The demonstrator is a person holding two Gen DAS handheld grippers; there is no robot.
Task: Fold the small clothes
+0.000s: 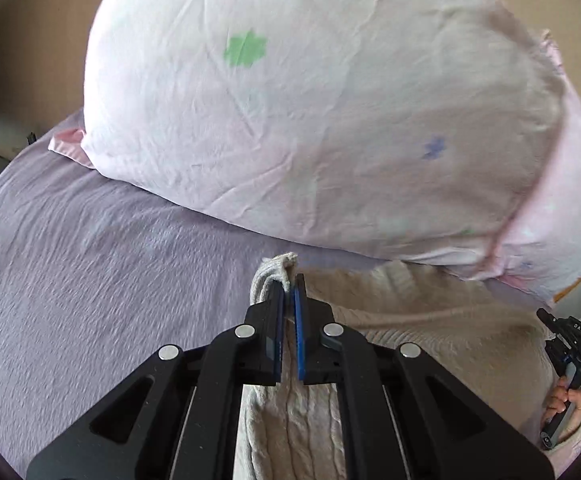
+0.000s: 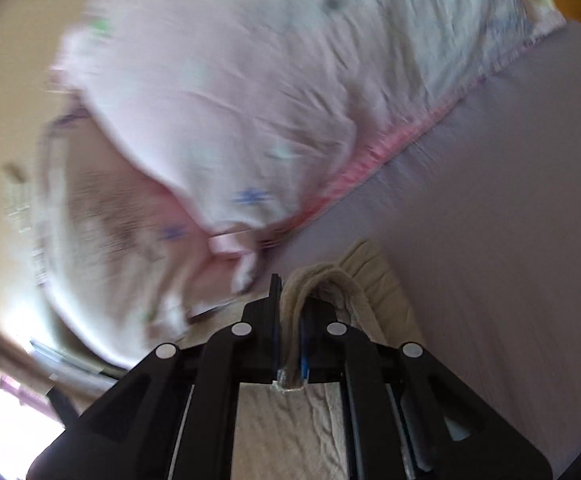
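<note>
Both grippers are clamped on the same beige knit garment [image 1: 390, 320], which lies on the purple bedsheet [image 1: 90, 260] right at the foot of a big pink pillow [image 1: 290, 100]. The left gripper [image 1: 289, 292] has its jaws nearly closed on a bunched edge of the knit; a lump of fabric pokes up past the tips. The right gripper [image 2: 290, 304] is pinched on a thick fold of the same cloth, several layers stacked between the pads, with the ribbed band [image 2: 374, 280] just beyond. From the left wrist the right tool shows at the far right edge, with the person's fingers [image 1: 566, 398] wrapped on its handle.

Risks, as a judgement:
- The right wrist view is heavily blurred, so that side looks to be moving fast; a quick swing could pull the thick fold out of the pads.
- The left grip is only on the edge near the tips; a tug from the other side may slip it free, and the fold would land crooked.
- The pillow sits touching or just beside the garment's far edge. Carrying the cloth forward could drag it against the pillow and bunch it.
- Multiple layers in the right grip mean an uneven release, and some layers may stick.
- Loose knit stretches, so the corners may not line up.
</note>
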